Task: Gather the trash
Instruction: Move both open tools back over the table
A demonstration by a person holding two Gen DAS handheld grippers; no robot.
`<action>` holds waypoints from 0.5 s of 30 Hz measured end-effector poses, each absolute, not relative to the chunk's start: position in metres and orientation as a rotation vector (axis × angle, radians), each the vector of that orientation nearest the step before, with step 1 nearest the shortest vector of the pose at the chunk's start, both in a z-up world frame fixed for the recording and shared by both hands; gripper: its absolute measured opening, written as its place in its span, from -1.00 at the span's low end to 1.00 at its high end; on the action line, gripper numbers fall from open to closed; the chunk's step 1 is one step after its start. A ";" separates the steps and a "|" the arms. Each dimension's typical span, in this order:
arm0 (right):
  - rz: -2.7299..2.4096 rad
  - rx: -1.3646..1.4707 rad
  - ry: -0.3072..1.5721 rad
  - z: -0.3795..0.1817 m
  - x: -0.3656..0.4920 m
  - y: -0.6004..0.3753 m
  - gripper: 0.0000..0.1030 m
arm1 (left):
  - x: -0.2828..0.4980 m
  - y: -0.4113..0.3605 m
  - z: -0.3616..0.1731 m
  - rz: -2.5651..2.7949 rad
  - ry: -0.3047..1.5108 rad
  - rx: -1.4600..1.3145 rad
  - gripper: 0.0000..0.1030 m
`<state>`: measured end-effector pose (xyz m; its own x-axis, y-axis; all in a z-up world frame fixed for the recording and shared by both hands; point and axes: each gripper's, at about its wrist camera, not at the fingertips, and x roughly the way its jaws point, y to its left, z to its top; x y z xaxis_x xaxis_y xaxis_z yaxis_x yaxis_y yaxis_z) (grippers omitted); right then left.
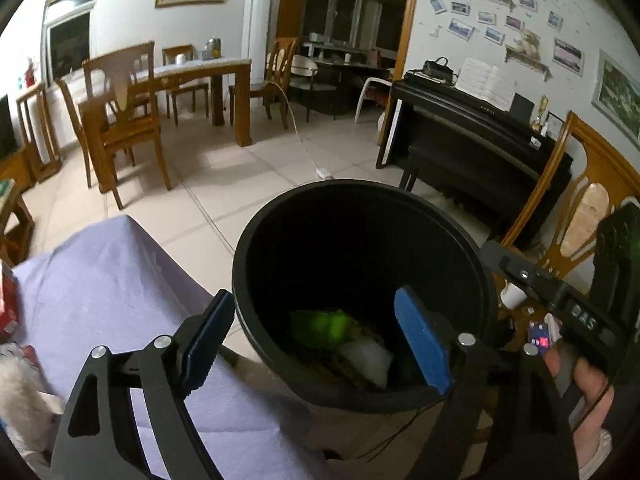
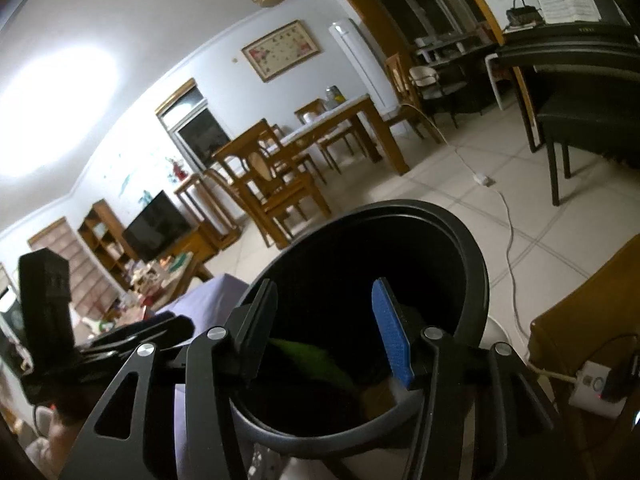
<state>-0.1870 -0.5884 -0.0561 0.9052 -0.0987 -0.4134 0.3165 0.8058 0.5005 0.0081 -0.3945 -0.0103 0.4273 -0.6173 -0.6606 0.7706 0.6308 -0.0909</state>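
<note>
A black round trash bin (image 1: 256, 240) stands beside a table covered with a purple cloth (image 1: 100, 280). Inside it lie a green wrapper (image 1: 320, 326), a white crumpled piece (image 1: 366, 356) and some brownish scraps. My left gripper (image 1: 316, 340) is open and empty over the bin's near rim, its blue pads (image 1: 422, 340) wide apart. My right gripper (image 2: 326, 332) is also open and empty above the bin (image 2: 472, 260), with the green wrapper (image 2: 316, 360) showing between its fingers. The right gripper's body shows at the right of the left wrist view (image 1: 576, 312).
Red packaging (image 1: 8, 304) and white fluffy material (image 1: 20, 396) lie at the table's left edge. A wooden chair (image 1: 584, 208) stands right of the bin, a black piano (image 1: 480, 136) behind it. A white cable and power strip (image 2: 484, 179) cross the tiled floor. A dining table with chairs (image 1: 192, 76) stands further back.
</note>
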 end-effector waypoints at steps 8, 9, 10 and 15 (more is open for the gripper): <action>-0.159 0.545 0.404 -0.046 -0.175 -0.550 0.03 | -0.020 -0.340 0.017 -0.828 0.598 0.289 0.68; -0.147 0.535 0.407 -0.042 -0.172 -0.541 0.13 | -0.022 -0.331 0.018 -0.817 0.588 0.287 0.68; -0.131 0.522 0.408 -0.039 -0.170 -0.530 0.14 | -0.024 -0.316 0.022 -0.794 0.572 0.282 0.72; -0.024 0.436 0.438 -0.013 -0.140 -0.460 0.14 | -0.013 -0.227 0.036 -0.652 0.512 0.218 0.87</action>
<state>-0.1404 -0.4596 -0.0135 0.9067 0.0702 -0.4160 0.1149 0.9077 0.4035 -0.0130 -0.2266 0.0361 0.6774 -0.5224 -0.5179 0.6271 0.7781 0.0353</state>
